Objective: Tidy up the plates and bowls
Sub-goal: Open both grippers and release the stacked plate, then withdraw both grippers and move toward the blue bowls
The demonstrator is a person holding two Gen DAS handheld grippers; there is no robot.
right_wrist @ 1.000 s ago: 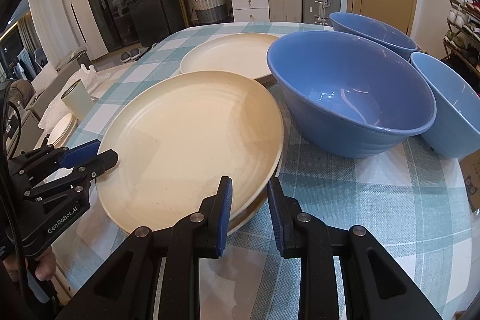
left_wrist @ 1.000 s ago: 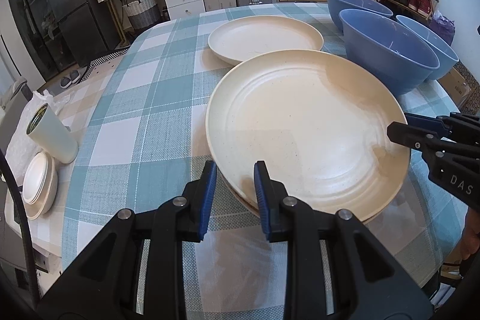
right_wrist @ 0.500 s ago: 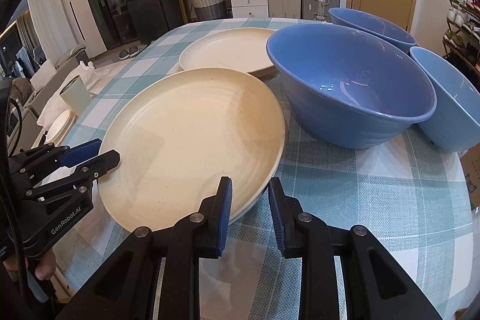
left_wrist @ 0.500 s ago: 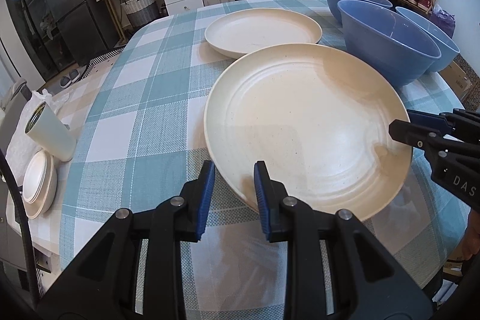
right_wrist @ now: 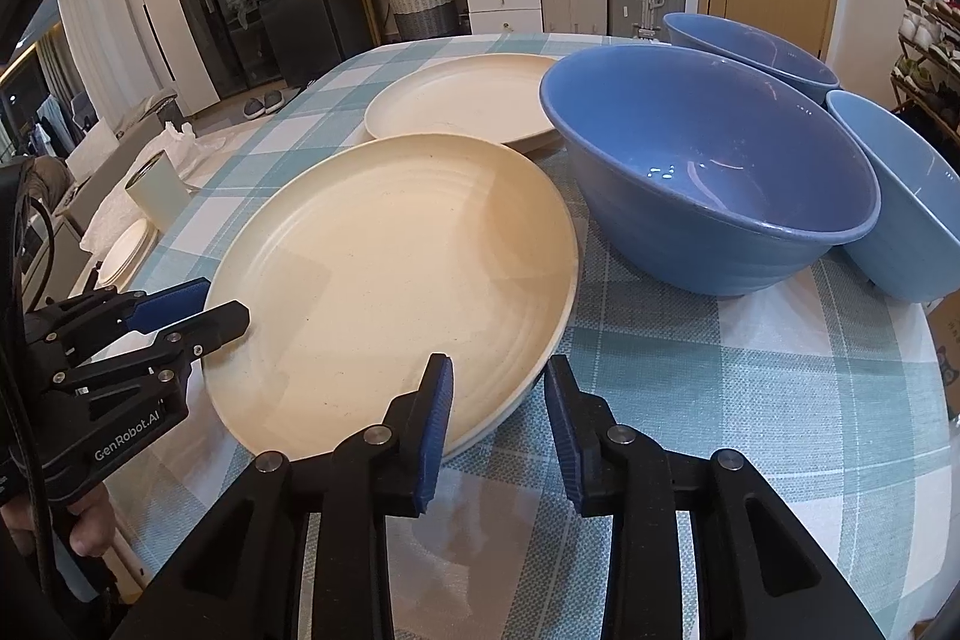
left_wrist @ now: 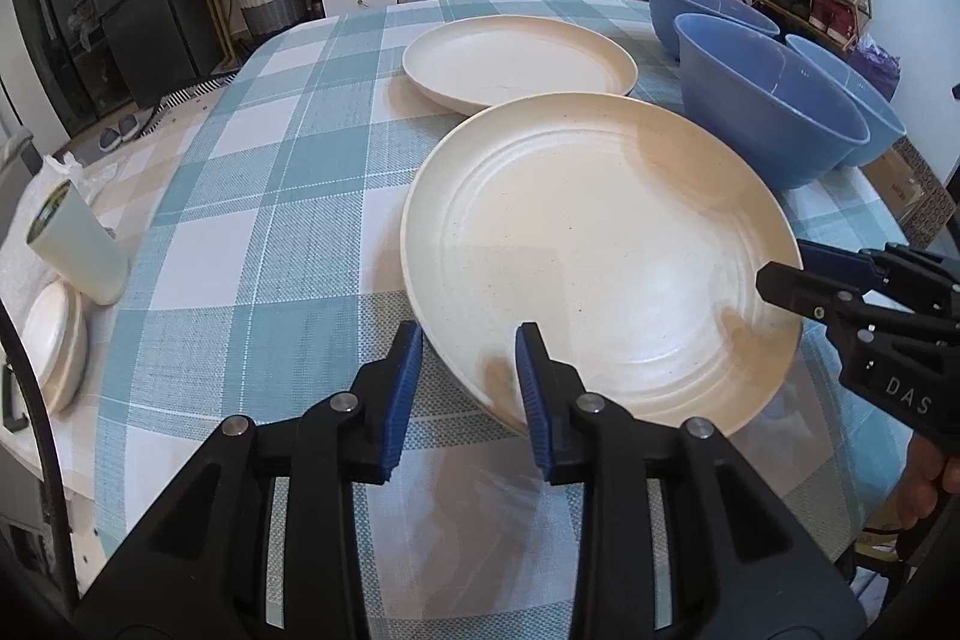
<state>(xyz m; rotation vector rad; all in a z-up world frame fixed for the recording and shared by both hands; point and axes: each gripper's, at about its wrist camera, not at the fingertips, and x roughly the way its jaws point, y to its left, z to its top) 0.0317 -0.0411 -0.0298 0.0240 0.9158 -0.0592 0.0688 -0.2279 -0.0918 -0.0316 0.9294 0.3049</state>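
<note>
The left gripper (left_wrist: 468, 370) sits at the near edge of the big cream plate (left_wrist: 600, 256). Its jaws are opening, with the plate's rim between them. The blue pads (left_wrist: 405, 388) stand on either side of the rim, and there is a gap on the outer side, so the grip looks let go.

The right gripper (right_wrist: 498, 400) is at the other near edge of the same plate. Its jaws are opening too, with the rim between them — one pad lies over the plate and the other sits just off its edge, not squeezing.

The big cream plate lies on the checked tablecloth (left_wrist: 252, 232). In the right view a second rim shows under it, so it may rest on another plate, but that is hard to tell.

A hand (right_wrist: 90, 526) holds the left gripper's handle, mostly cut off at the picture's edge.

Farther back is a second cream plate (left_wrist: 516, 58), partly hidden by the big one in front.

To the right stand three blue bowls — a near blue bowl (right_wrist: 708, 166), a far blue bowl (right_wrist: 750, 52) half hidden behind it, and a side blue bowl (right_wrist: 900, 196) cut off by the picture's edge.

At the table's left edge are a pale cup (left_wrist: 78, 244) and some small white dishes (left_wrist: 54, 346).
</note>
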